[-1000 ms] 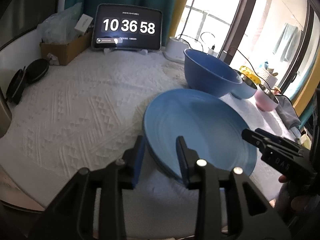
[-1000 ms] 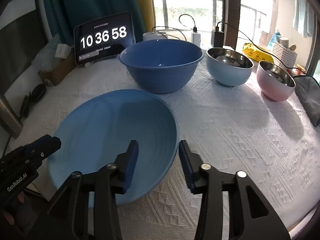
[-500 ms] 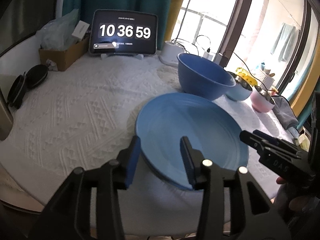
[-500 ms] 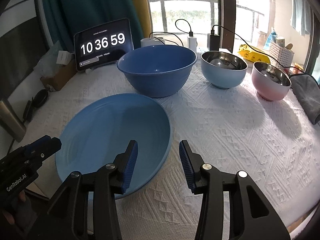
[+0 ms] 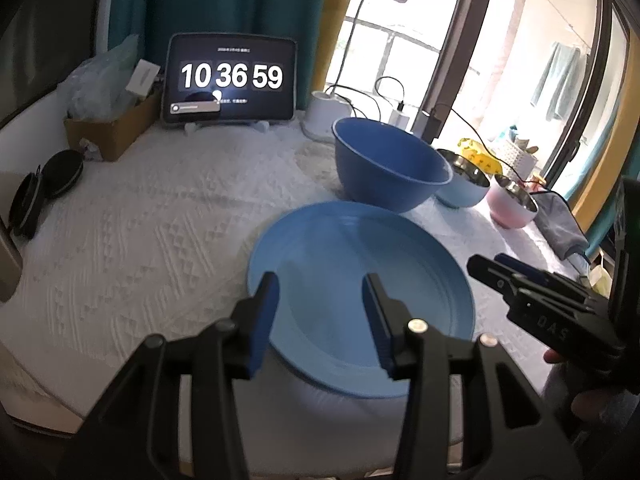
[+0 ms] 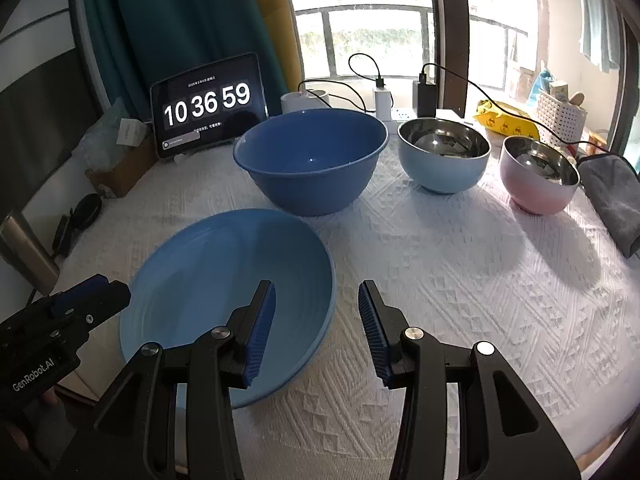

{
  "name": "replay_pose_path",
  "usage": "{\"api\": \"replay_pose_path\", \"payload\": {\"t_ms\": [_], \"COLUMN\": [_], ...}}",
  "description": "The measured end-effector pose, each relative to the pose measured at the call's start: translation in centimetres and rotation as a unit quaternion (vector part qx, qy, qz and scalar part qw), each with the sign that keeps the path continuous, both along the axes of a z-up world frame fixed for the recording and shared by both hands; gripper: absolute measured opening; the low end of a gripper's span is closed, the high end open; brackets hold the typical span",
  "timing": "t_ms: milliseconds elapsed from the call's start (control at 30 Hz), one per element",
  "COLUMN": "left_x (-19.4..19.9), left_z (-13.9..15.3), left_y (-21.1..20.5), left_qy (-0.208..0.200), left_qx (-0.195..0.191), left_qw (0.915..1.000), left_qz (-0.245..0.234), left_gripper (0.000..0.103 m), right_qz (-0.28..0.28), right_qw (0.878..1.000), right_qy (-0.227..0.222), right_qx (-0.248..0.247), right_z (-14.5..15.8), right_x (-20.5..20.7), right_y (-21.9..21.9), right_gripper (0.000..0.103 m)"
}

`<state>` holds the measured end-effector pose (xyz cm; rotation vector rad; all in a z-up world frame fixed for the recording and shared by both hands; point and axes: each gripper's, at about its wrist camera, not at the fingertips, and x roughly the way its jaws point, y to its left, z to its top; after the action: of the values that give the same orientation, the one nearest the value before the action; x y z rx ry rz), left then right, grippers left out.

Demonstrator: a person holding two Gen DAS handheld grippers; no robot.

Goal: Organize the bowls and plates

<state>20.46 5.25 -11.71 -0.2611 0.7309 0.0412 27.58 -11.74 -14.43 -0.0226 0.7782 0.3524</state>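
A light blue plate (image 5: 360, 280) (image 6: 228, 280) lies on the white tablecloth near the front edge. Behind it stands a large dark blue bowl (image 5: 388, 164) (image 6: 312, 160). To its right stand a light blue steel-lined bowl (image 6: 444, 160) (image 5: 464, 190) and a pink steel-lined bowl (image 6: 540, 180) (image 5: 512, 204). My left gripper (image 5: 320, 312) is open and empty above the plate's near left rim. My right gripper (image 6: 316, 328) is open and empty over the plate's right rim. Each gripper shows in the other's view: the right one (image 5: 520, 284), the left one (image 6: 80, 308).
A tablet clock (image 5: 230, 80) (image 6: 208, 104), a cardboard box (image 5: 108, 128), a lamp base (image 5: 324, 116) and chargers with cables (image 6: 384, 96) stand at the back. A grey cloth (image 6: 616, 196) lies at the right edge. Black discs (image 5: 44, 184) lie at the left.
Both grippers have pulled back and up from the plate. The plate, tilted off the cloth a second ago, now lies flat on the cloth.
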Motion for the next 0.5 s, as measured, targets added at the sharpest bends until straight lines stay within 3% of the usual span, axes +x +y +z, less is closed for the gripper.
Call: {"api": "replay_pose_path", "payload": {"t_ms": [500], "left_x": [1.9], "left_z": [1.4], "left_y": [-0.4], "left_qy": [-0.015], "left_qx": [0.012], "left_qw": [0.9997], "left_qz": [-0.016], "left_gripper": [0.045], "right_qz": [-0.001], "right_qw": [1.000], "right_qy": [-0.019], "right_qx": [0.004], "right_z": [1.5], "right_x": [1.4], "right_y": [-0.3], "right_gripper": [0.046]}}
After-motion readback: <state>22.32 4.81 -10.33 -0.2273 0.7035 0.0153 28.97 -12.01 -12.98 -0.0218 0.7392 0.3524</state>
